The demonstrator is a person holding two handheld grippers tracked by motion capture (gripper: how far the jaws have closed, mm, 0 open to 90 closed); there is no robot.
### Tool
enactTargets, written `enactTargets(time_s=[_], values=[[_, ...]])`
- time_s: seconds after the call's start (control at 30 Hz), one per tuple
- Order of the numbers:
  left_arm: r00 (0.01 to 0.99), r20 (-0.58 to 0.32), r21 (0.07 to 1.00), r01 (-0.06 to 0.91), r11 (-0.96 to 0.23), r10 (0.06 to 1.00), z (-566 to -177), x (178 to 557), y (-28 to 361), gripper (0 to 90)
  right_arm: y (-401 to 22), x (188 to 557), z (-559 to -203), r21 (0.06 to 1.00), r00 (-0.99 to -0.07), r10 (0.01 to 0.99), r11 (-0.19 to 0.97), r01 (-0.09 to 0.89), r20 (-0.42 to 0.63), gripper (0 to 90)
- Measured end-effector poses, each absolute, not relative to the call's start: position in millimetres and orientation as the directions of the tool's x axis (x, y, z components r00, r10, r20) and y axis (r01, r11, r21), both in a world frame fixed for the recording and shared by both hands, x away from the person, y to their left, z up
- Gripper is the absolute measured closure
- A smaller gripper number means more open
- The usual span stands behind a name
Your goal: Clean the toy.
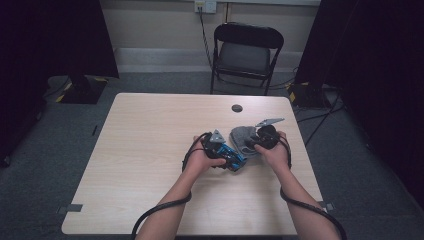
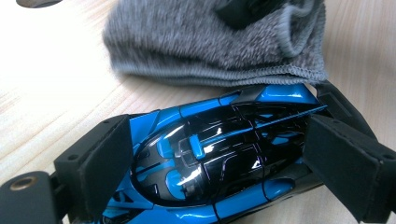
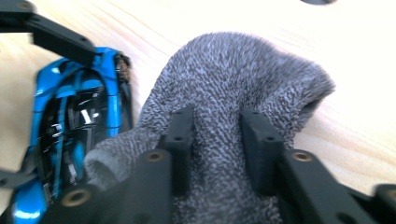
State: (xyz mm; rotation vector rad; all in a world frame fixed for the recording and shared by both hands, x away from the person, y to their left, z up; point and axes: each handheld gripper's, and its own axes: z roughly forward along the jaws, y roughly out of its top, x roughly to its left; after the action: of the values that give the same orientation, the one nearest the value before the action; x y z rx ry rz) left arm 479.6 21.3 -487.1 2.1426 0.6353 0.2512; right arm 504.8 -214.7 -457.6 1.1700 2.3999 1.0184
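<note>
While beside grey sock (image 3: 233, 84), blue toy car (image 2: 219, 158) between left claw (image 2: 224, 163) pads.

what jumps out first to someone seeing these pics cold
A glossy blue and black toy car sits between the left gripper fingers near the middle of the pale wooden table. Just beyond it lies a rumpled grey knitted cloth, which the right gripper pinches. Behind the table stands a black folding chair.
</note>
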Motion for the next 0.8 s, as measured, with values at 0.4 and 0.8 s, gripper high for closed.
enactTargets(time_s=[0.4,0.8], values=[[0.851,-0.046,0.79,0.352,-0.502,0.524,-487,480,21,8.5,-218,496,-459,0.7,-0.536,0.838,0.325,0.636,0.098,45.8],[0.853,-0.048,0.792,0.35,-0.5,0.52,-487,479,20,8.6,-210,504,-467,0.691,-0.524,0.84,0.296,0.66,0.141,45.6]])
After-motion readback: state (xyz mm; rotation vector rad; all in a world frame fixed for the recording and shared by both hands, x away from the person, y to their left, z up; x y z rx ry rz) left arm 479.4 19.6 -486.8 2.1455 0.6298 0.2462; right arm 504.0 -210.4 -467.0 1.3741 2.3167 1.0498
